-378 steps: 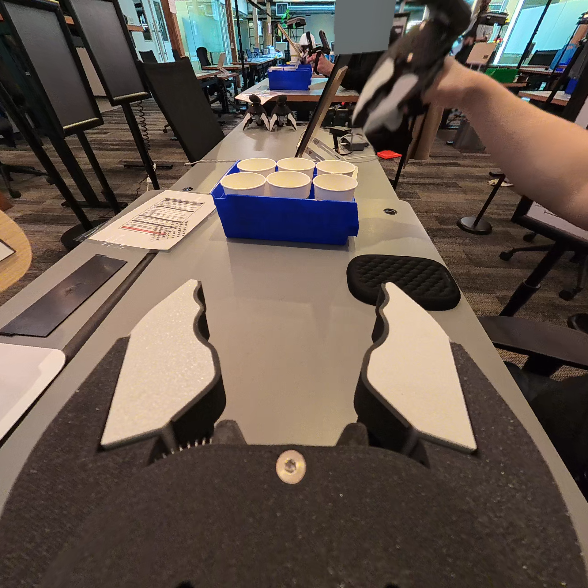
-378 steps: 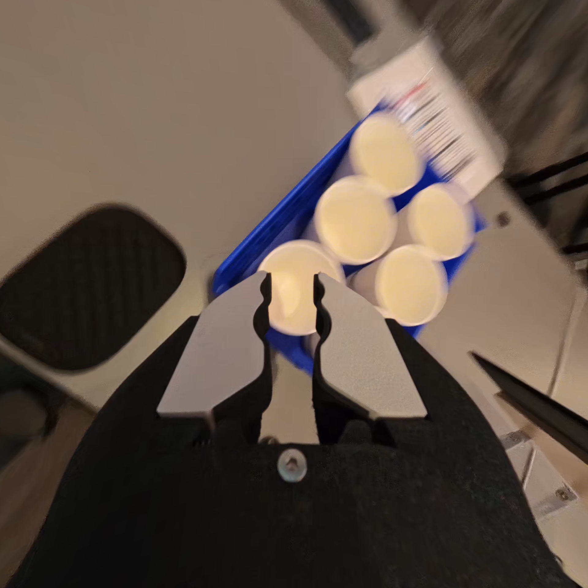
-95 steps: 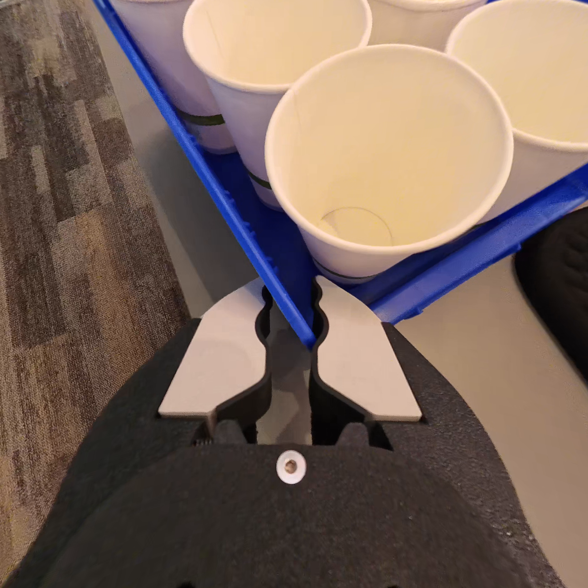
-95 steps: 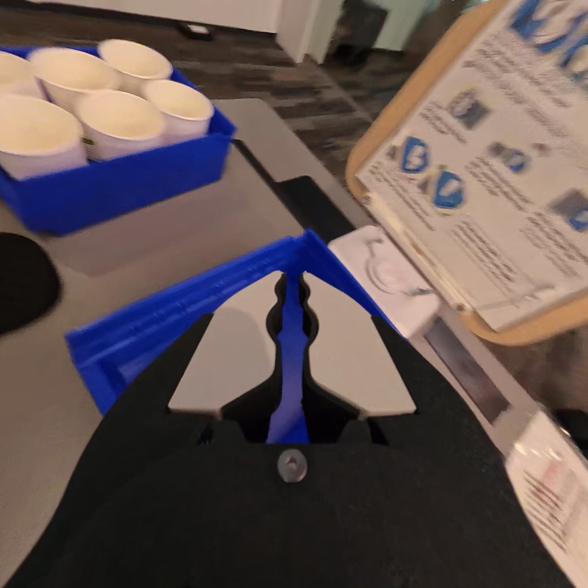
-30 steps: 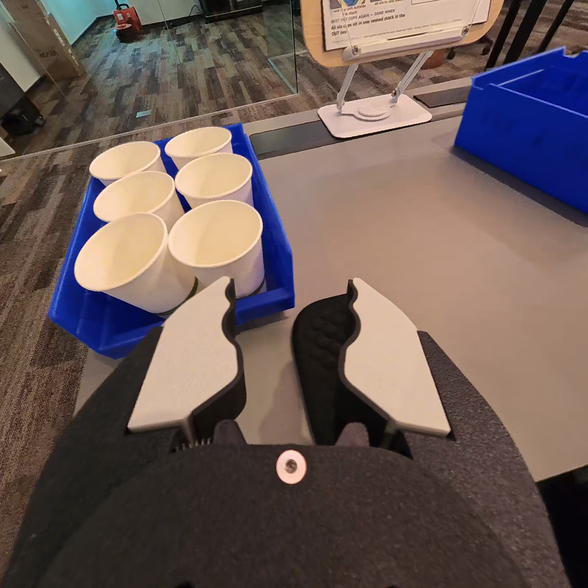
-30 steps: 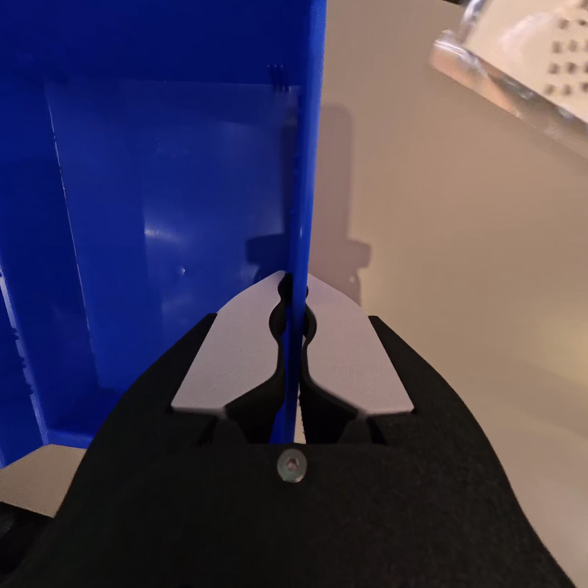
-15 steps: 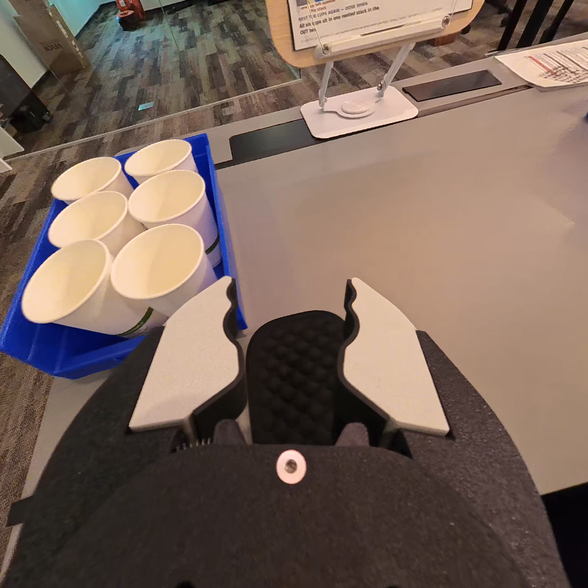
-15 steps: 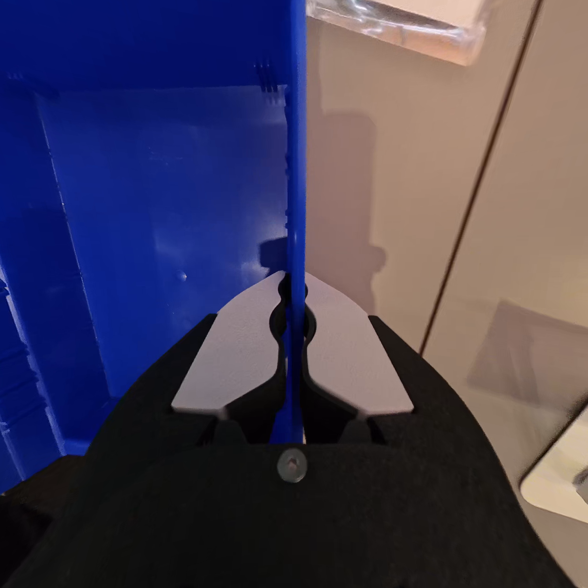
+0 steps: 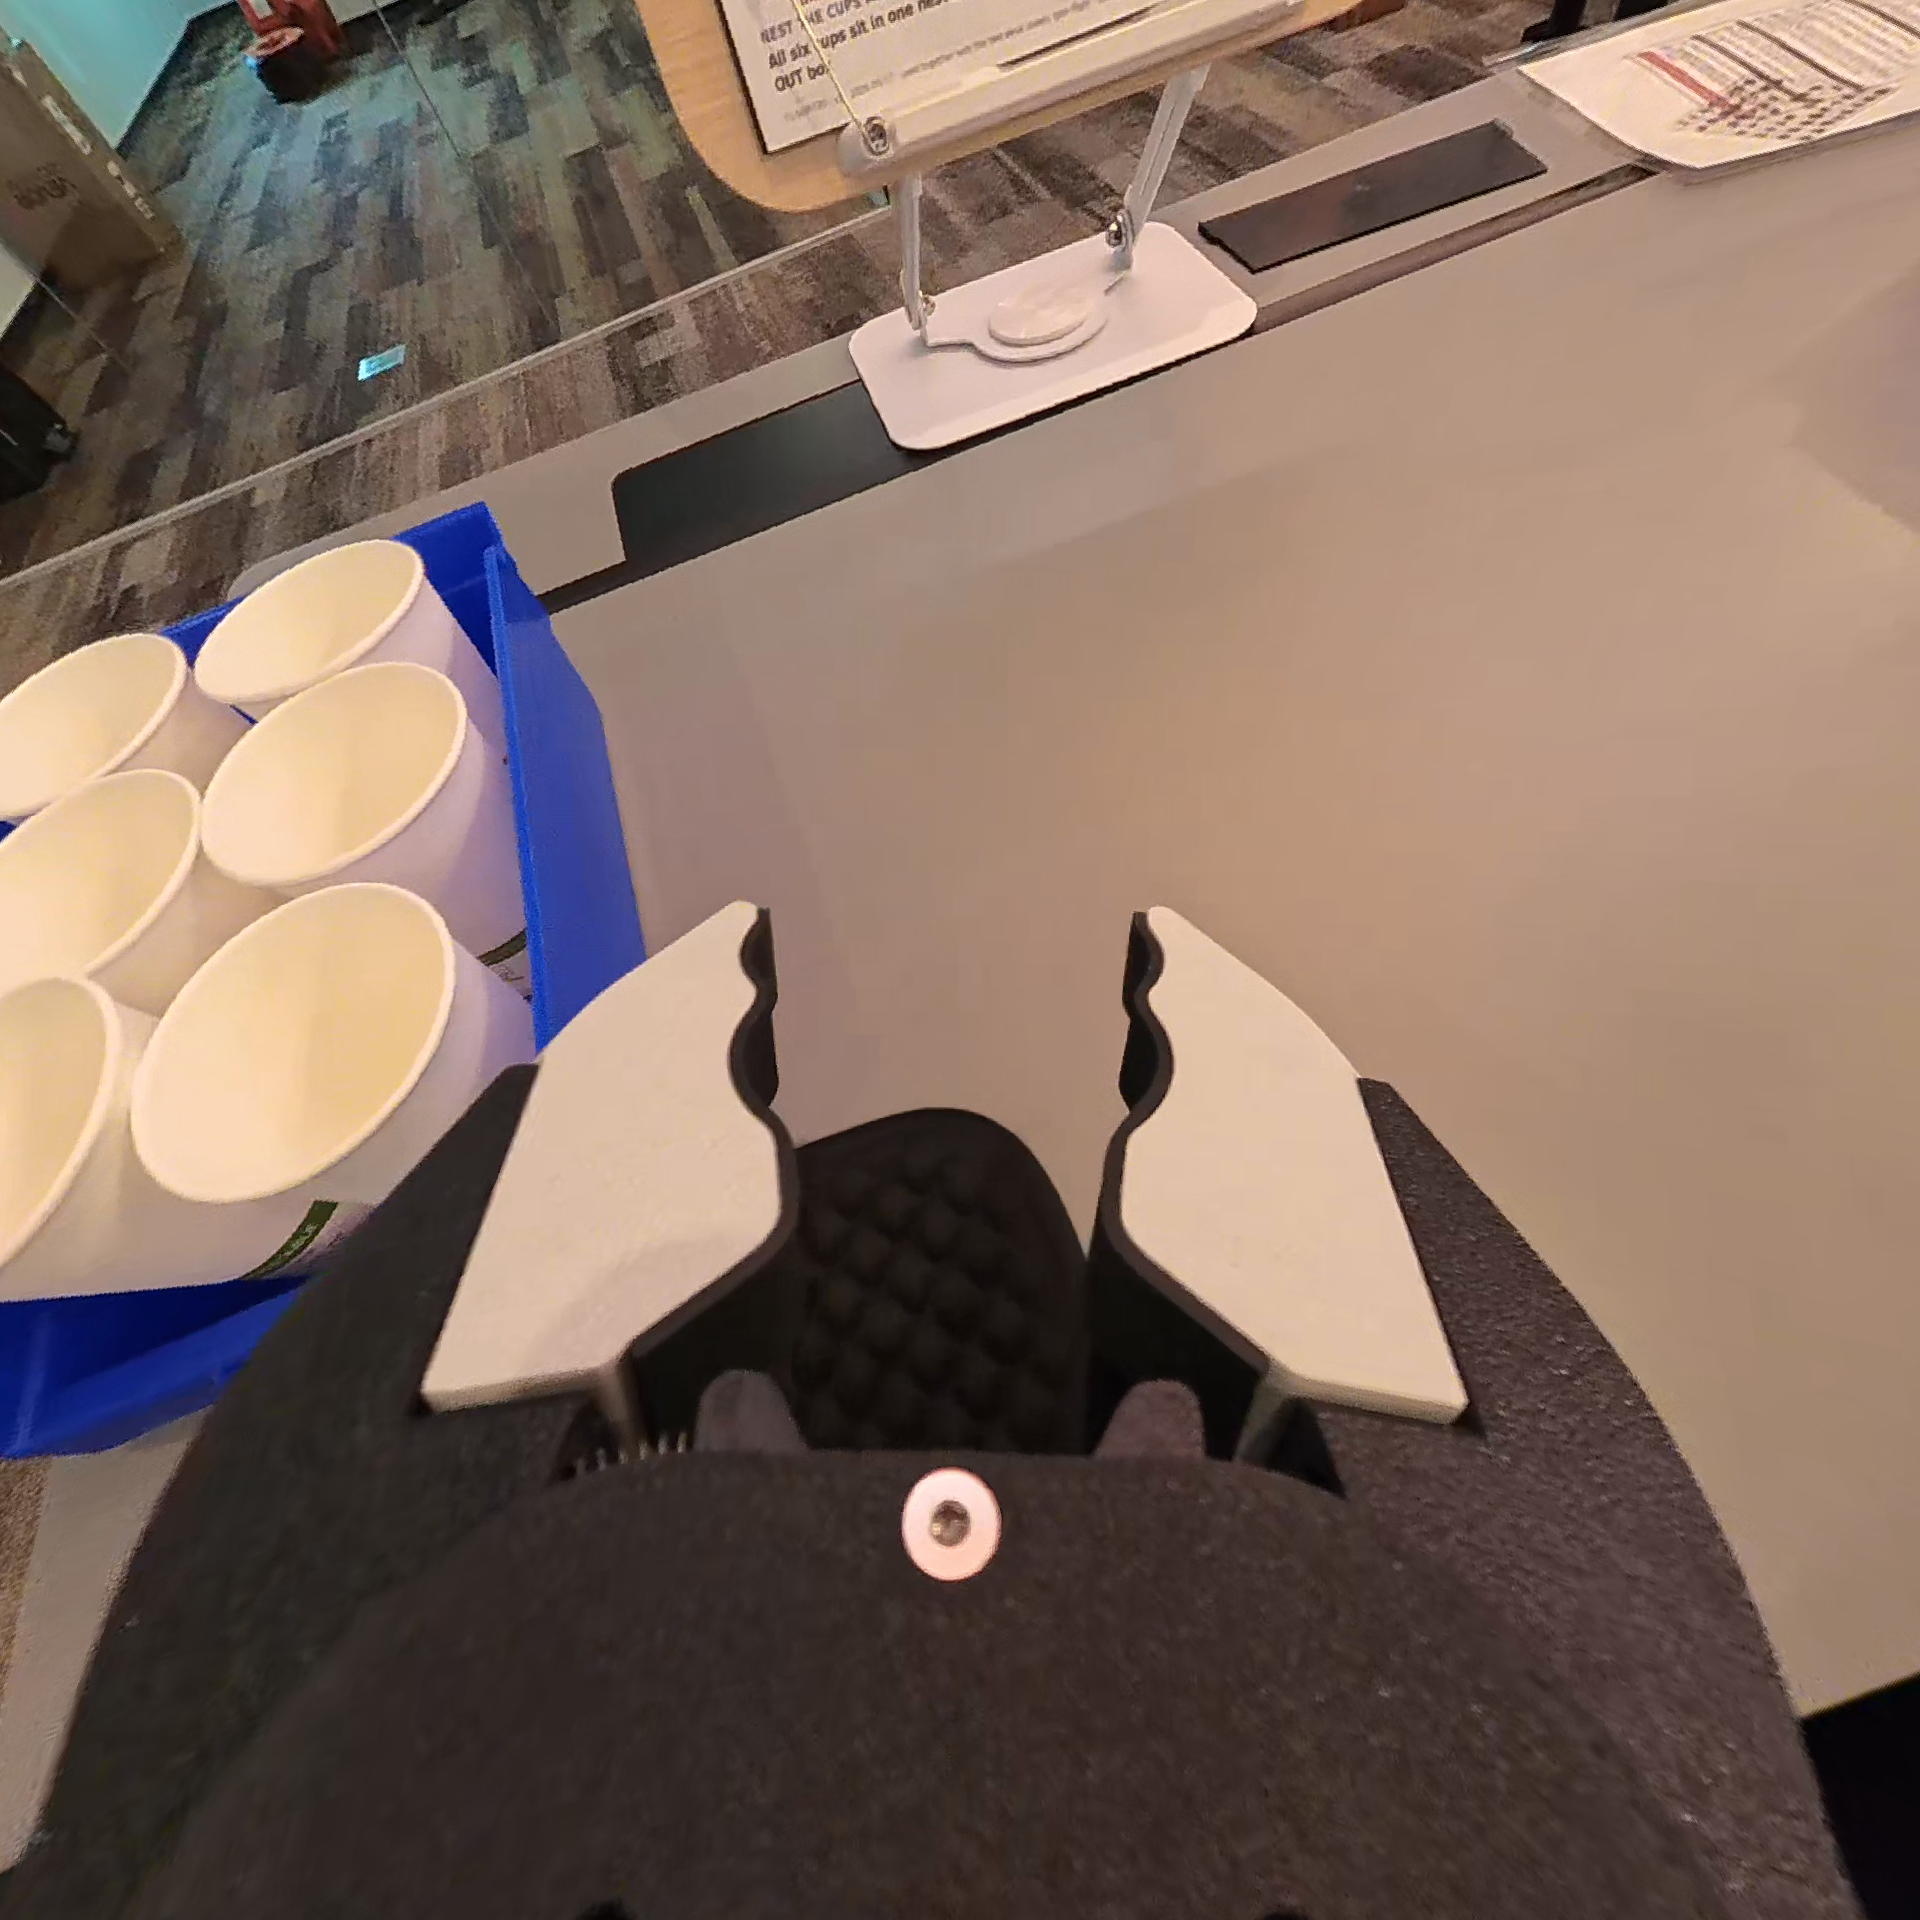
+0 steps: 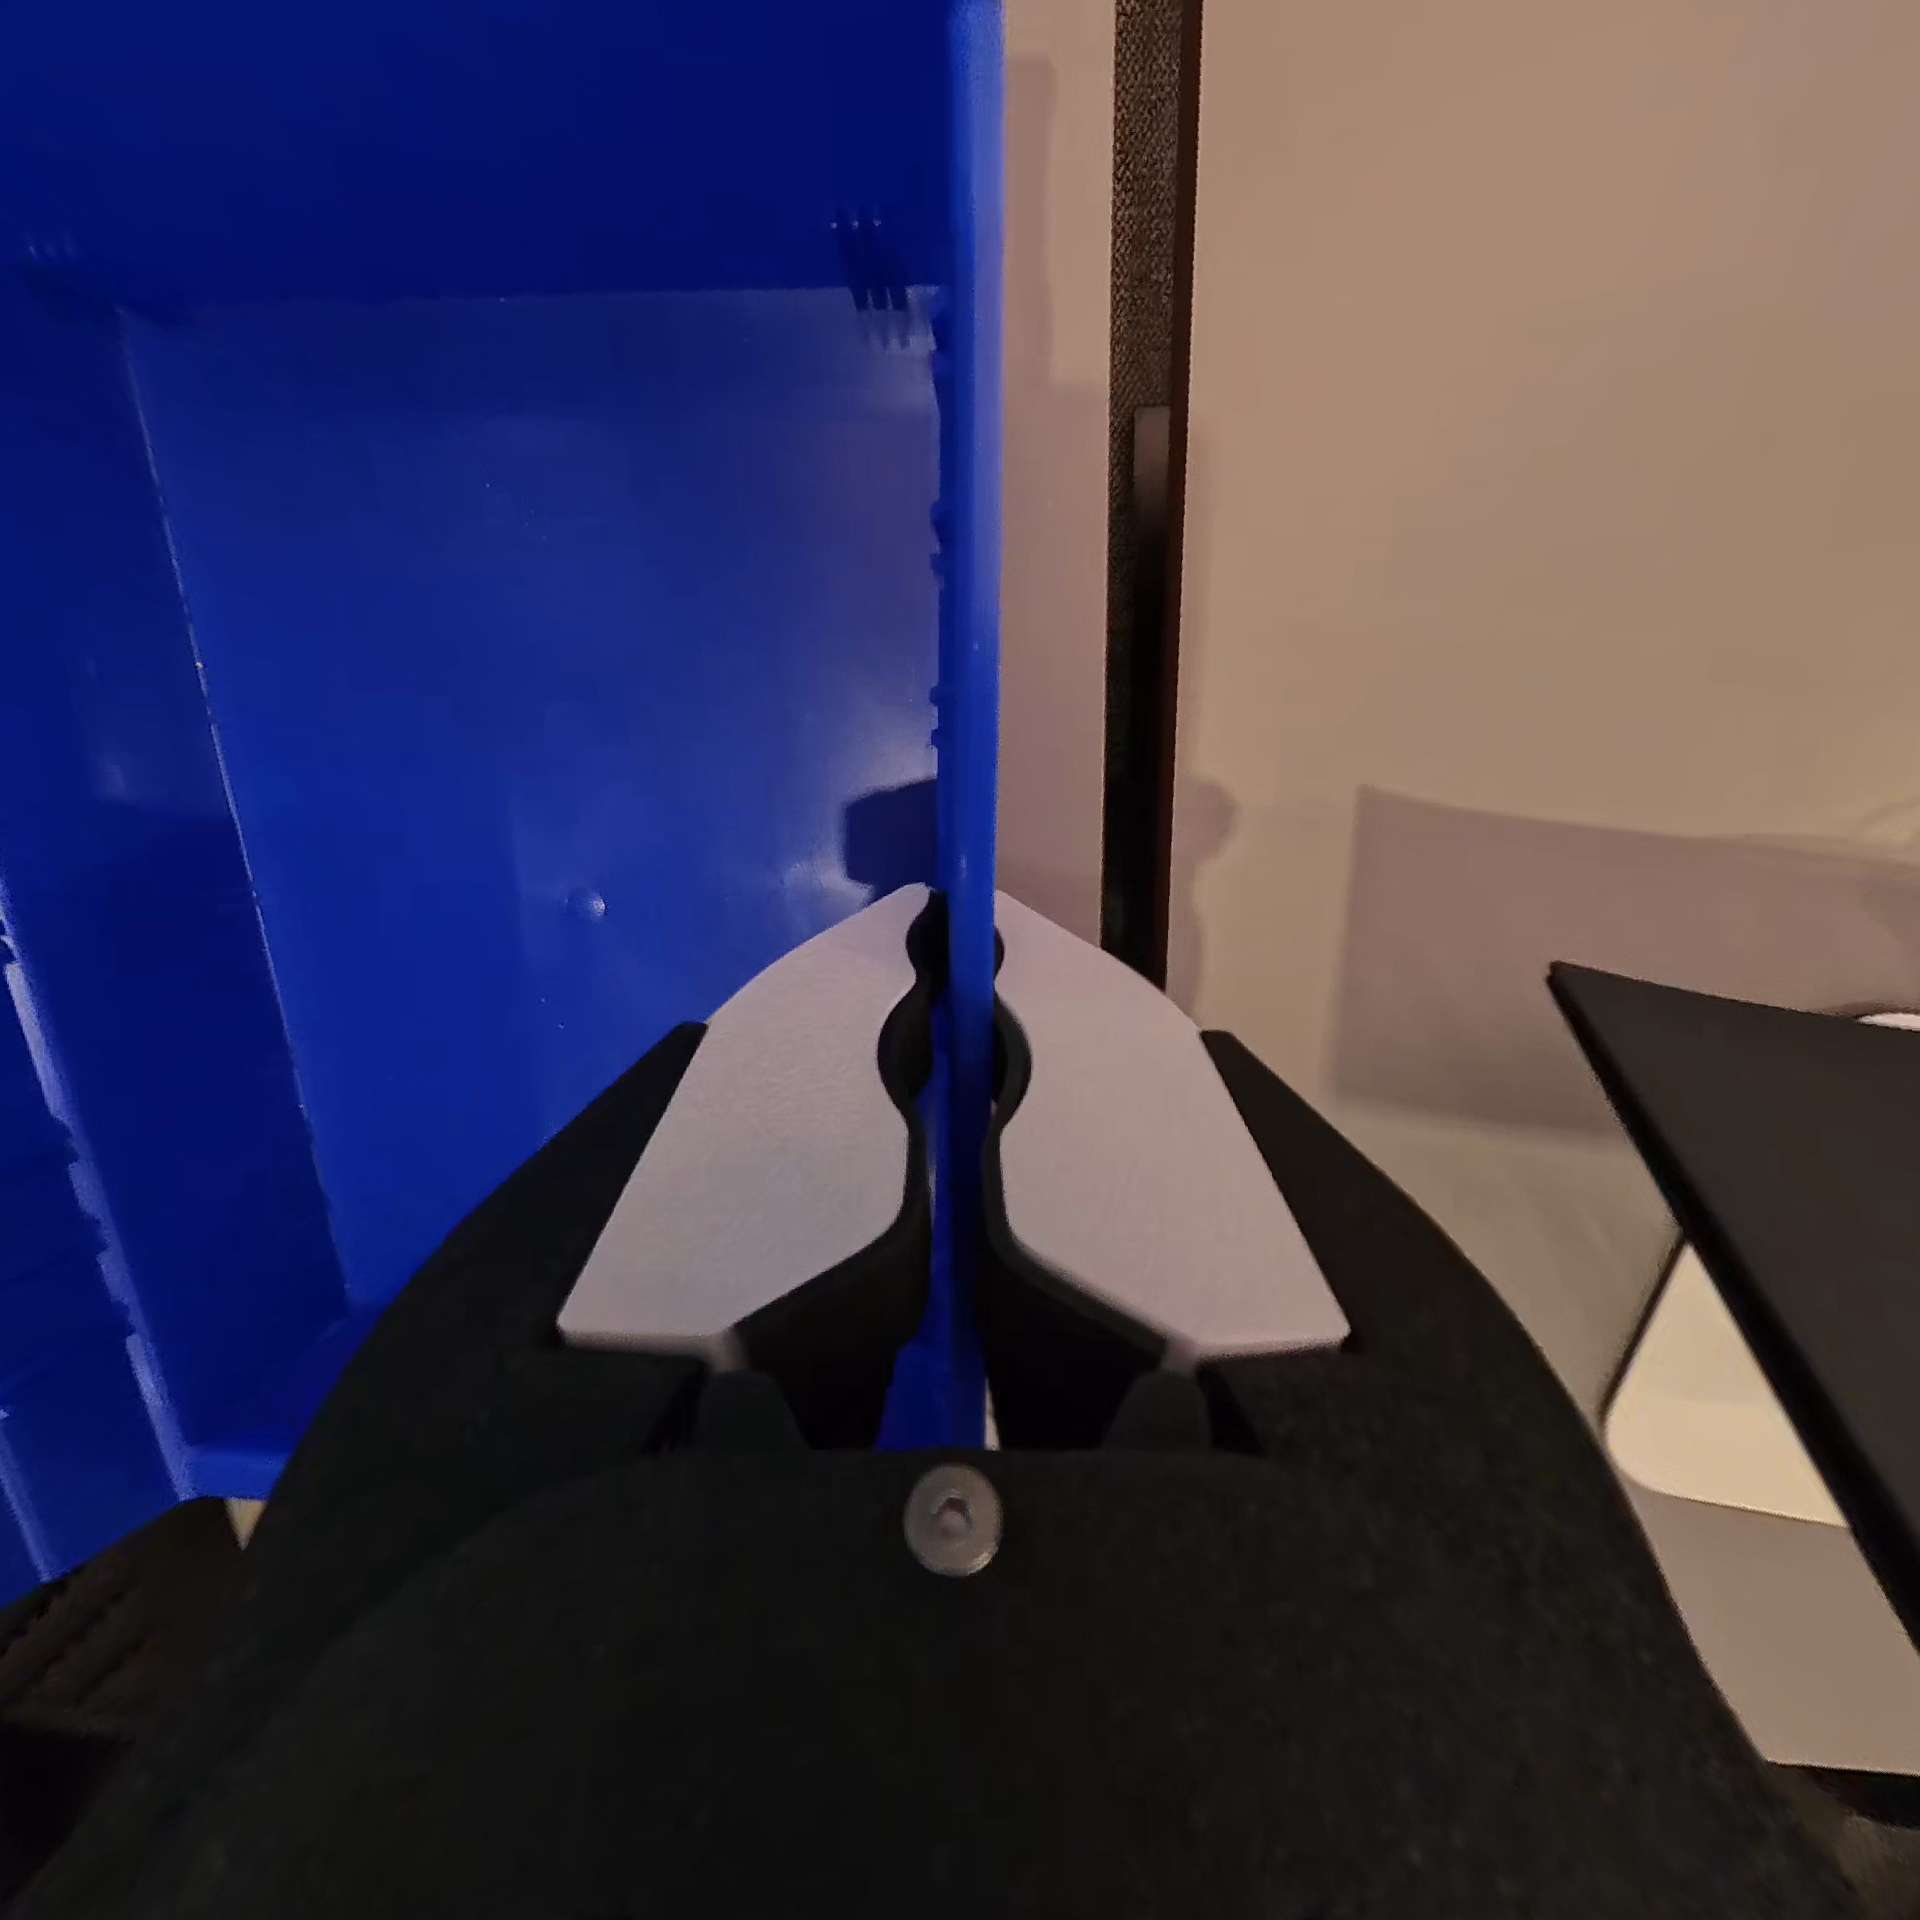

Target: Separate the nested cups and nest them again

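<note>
my left gripper (image 9: 948, 966) hangs over the grey worktop (image 9: 1351, 727) with its fingers apart and nothing between them, above a black dimpled pad (image 9: 925, 1247). the white paper cups (image 9: 312, 1029) stand separately in the blue plastic bin (image 9: 566, 790) at my left. my right gripper (image 10: 961, 935) has its fingers closed on the thin wall of an empty blue plastic bin (image 10: 520, 675).

A grey table (image 9: 1351, 675) stands over patterned wood-look flooring (image 9: 416, 208); a white-based sign stand (image 9: 1049, 343) sits at its far edge, possibly beside glass partitions.
</note>
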Motion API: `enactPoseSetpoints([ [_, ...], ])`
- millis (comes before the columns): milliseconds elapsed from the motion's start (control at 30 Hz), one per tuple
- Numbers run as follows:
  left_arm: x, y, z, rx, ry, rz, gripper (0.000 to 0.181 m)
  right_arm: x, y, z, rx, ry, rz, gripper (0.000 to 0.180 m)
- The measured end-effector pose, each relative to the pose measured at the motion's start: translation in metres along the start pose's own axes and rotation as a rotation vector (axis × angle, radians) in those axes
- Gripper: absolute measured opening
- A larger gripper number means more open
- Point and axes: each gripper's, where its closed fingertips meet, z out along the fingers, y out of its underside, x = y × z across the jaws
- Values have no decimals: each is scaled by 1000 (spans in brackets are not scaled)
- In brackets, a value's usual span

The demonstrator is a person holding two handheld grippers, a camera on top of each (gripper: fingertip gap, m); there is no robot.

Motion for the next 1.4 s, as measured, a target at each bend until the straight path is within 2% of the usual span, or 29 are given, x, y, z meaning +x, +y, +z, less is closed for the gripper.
enactPoseSetpoints([
  [400,-2,7,-11,39,24,-59,65,2,-7,2,34,16,-91,5],
  [467,-1,4,-17,63,31,-65,66,5,-9,0,70,80,-144,10],
  [533,0,0,-23,88,42,-65,69,8,-23,-12,181,186,-212,18],
  [667,-1,-12,-31,145,33,-37,78,0,-60,-84,503,486,-316,28],
  [767,-3,-26,-30,194,30,4,81,-44,-80,-157,822,601,-363,46],
  [867,-4,-46,-18,262,41,31,82,-115,-85,-209,1110,528,-387,76],
  [900,-2,-55,-12,292,58,34,82,-144,-84,-216,1178,463,-419,77],
  [967,3,-73,4,330,109,27,85,-194,-82,-217,1237,373,-455,71],
  [1033,10,-93,22,347,153,29,90,-231,-80,-199,1147,297,-405,73],
  [1100,14,-116,39,373,170,51,93,-270,-81,-193,1170,217,-355,67],
  [1267,24,-172,69,461,174,54,93,-337,-85,-190,1269,176,-268,53],
  [1333,25,-183,79,469,152,65,93,-354,-88,-186,1275,161,-243,45],
  [1400,25,-192,89,478,126,65,92,-363,-92,-185,1287,200,-239,46],
])
